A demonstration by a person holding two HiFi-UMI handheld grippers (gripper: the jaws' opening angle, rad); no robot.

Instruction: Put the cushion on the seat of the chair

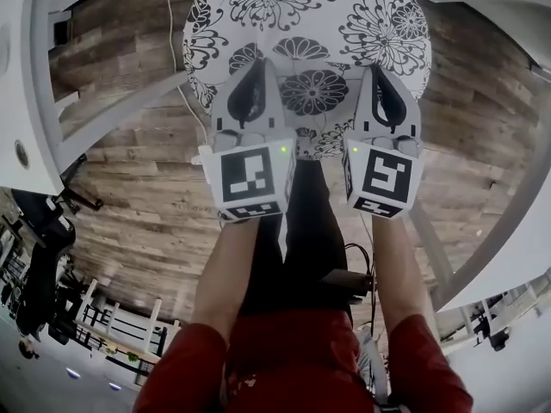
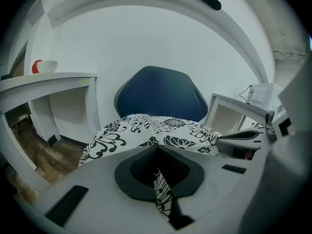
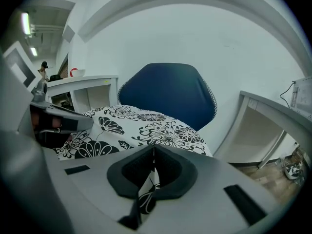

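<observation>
Black-and-white floral cushion (image 1: 310, 24) held by its near edge, fabric pinched between the closed jaws of the left gripper (image 1: 255, 69) and of the right gripper (image 1: 380, 74), cushion carried just before the blue chair backrest (image 2: 161, 94), wooden floor (image 1: 146, 205) seen beneath.

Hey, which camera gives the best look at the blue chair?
Right gripper view: the chair back fills the middle, largest, above the cushion. Left gripper view shows the same back, smaller. Head view catches only a blue sliver at the top edge.
</observation>
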